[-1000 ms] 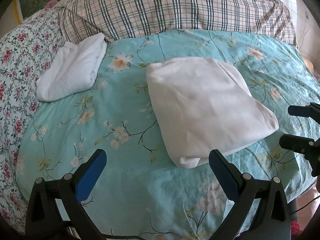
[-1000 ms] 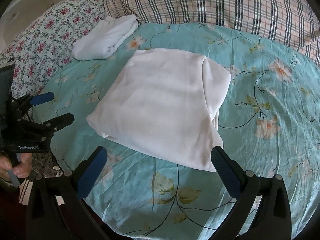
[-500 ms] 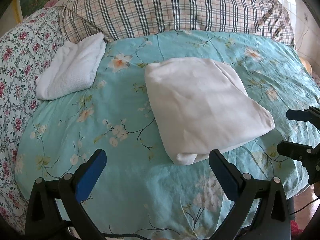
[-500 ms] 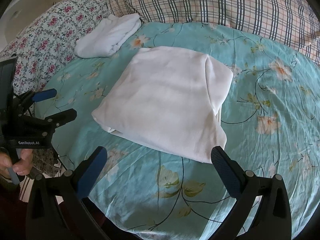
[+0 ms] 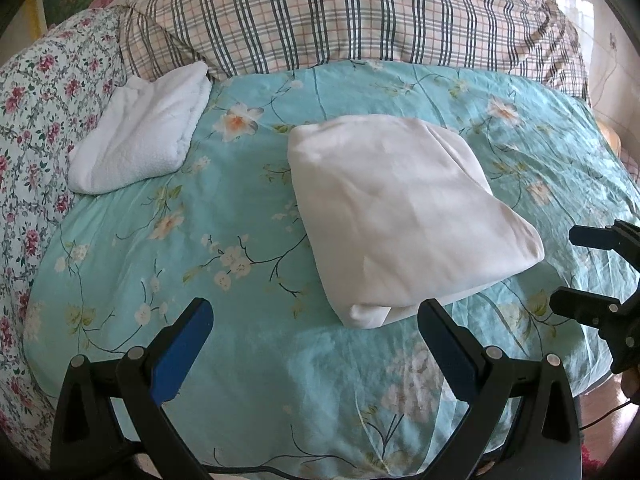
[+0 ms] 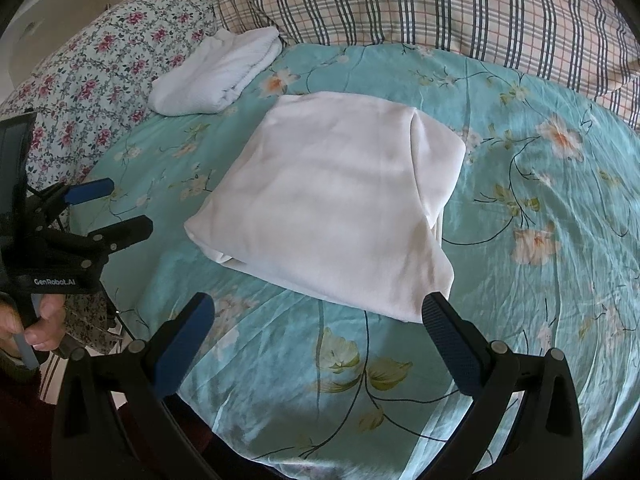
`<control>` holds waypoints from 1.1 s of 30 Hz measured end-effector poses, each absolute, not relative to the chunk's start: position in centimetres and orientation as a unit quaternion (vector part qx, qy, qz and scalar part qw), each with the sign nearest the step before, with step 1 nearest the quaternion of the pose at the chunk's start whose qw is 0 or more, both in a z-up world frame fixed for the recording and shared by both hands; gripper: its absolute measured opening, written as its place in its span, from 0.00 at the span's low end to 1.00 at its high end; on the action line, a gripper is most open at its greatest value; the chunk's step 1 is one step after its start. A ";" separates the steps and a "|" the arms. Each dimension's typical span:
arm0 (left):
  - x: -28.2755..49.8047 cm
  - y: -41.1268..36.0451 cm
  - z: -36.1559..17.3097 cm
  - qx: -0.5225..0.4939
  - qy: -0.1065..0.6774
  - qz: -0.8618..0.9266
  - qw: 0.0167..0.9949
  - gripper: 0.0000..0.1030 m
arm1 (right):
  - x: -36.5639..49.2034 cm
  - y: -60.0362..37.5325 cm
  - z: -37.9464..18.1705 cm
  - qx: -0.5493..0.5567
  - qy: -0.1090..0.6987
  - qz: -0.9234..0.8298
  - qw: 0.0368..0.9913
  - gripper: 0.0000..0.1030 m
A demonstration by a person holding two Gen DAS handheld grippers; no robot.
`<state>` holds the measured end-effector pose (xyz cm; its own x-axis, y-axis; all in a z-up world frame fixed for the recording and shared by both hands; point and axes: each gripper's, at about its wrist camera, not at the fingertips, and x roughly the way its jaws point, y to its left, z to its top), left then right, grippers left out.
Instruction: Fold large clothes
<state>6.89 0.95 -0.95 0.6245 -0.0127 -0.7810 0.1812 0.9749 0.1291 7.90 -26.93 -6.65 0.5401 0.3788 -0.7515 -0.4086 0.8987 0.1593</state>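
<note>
Folding looking done, we are hovering left gripper [image 5: 312, 332] and right gripper [image 6: 320, 328], jaws spread wide and gripping nothing, off the folded white garment [image 5: 400, 216] lying mid-bed, second folded white piece [image 5: 144, 144] at ten o'clock.

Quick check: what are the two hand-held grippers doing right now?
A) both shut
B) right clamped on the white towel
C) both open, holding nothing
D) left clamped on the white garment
C: the left hand-held gripper and right hand-held gripper hover open, short of the folded smooth white garment.
</note>
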 end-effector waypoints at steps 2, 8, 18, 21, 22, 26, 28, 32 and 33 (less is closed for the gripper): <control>6.8 1.0 -0.9 0.098 0.430 -0.053 0.896 0.99 | 7.9 -26.9 -6.6 -0.018 0.423 0.225 0.877 1.00; 6.8 1.2 -0.9 0.097 0.429 -0.053 0.897 0.99 | 7.8 -26.9 -6.6 -0.017 0.423 0.224 0.878 1.00; 6.7 1.2 -0.8 0.098 0.428 -0.053 0.897 0.99 | 7.8 -26.8 -6.5 -0.018 0.423 0.224 0.878 1.00; 6.7 1.2 -0.8 0.098 0.428 -0.053 0.897 0.99 | 7.7 -26.8 -6.5 -0.016 0.424 0.223 0.878 1.00; 6.6 1.2 -0.8 0.098 0.428 -0.054 0.897 0.99 | 7.7 -26.7 -6.5 -0.016 0.424 0.223 0.878 1.00; 6.6 1.1 -0.8 0.098 0.428 -0.053 0.897 0.99 | 7.6 -26.7 -6.5 -0.017 0.423 0.222 0.878 1.00; 6.6 1.1 -0.8 0.098 0.428 -0.053 0.897 0.99 | 7.6 -26.7 -6.5 -0.016 0.423 0.222 0.878 1.00; 6.6 1.1 -0.7 0.099 0.428 -0.054 0.897 0.99 | 7.6 -26.6 -6.5 -0.016 0.423 0.222 0.878 1.00; 6.6 1.1 -0.8 0.098 0.428 -0.054 0.897 0.99 | 7.6 -26.7 -6.5 -0.016 0.423 0.223 0.878 1.00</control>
<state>6.62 1.13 -0.75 0.6279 -0.0124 -0.7782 0.1809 0.9748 0.1305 7.65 -26.65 -6.46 0.5430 0.3778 -0.7499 -0.4048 0.9002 0.1604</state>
